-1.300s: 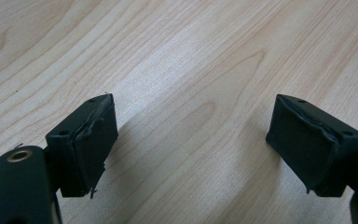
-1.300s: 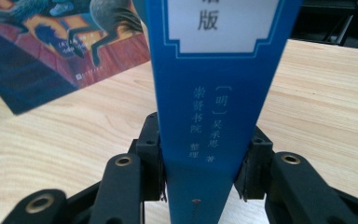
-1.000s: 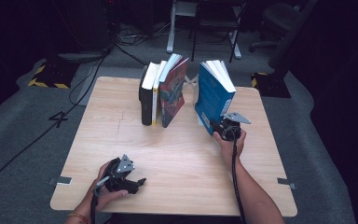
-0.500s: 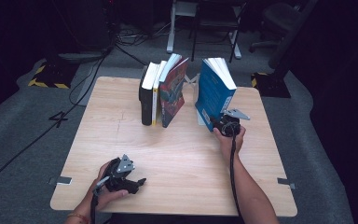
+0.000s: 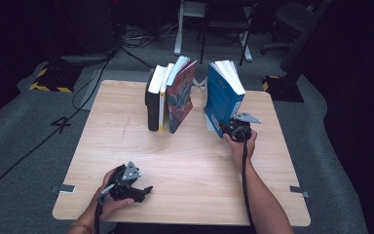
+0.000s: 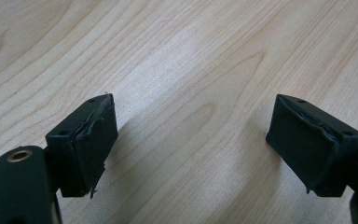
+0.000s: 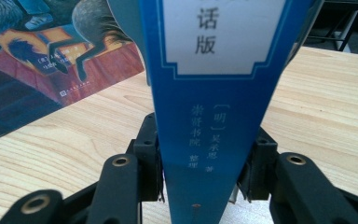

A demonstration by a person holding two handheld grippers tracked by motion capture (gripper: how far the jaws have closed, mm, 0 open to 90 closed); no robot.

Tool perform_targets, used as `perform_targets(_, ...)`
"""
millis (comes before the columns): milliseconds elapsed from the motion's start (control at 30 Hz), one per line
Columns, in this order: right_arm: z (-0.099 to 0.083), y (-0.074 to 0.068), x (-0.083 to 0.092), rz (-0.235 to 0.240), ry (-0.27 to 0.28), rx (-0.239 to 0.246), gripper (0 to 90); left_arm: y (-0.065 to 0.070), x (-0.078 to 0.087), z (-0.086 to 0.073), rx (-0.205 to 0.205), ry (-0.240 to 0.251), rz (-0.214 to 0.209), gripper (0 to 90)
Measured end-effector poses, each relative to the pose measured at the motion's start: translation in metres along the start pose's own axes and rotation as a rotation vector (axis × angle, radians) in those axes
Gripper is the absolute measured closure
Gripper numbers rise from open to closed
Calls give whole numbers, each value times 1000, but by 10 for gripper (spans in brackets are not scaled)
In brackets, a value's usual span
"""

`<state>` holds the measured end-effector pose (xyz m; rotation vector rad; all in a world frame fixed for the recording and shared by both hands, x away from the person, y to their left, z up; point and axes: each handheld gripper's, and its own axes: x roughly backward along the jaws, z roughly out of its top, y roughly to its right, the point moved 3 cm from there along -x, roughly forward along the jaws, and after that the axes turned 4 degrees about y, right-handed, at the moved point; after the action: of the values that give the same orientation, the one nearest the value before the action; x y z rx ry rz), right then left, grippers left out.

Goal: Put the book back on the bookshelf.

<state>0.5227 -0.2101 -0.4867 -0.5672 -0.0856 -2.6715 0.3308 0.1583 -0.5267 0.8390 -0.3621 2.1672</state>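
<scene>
A blue book stands on its lower edge at the table's right, pages fanned at the top and leaning a little. My right gripper holds it low on the spine. In the right gripper view the blue spine sits between the two pads of the right gripper, which touch it on both sides. These jaws have just been opening slightly with the book still between them. My left gripper rests near the front left edge. It is open, and in its own view the left gripper has bare wood between its pads.
A row of upright books stands at the back middle: a black one, a yellow-spined one and a leaning one with an illustrated cover, also the illustrated cover left of the blue spine. The wooden table lies between my hands.
The blue book's top has tipped slightly toward the row of books, and the right gripper has edged a little away from me. The left gripper has not moved.
</scene>
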Motion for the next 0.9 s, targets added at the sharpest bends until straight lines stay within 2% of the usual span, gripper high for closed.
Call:
perform_targets(367, 12, 2, 8, 19, 17, 2, 549, 0, 0, 0, 2, 0, 1, 159)
perform_targets(500, 17, 1, 12, 23, 19, 23, 536, 0, 0, 0, 2, 1, 1, 159)
perform_targets(900, 25, 2, 23, 79, -50, 123, 453, 0, 0, 0, 2, 1, 1, 159)
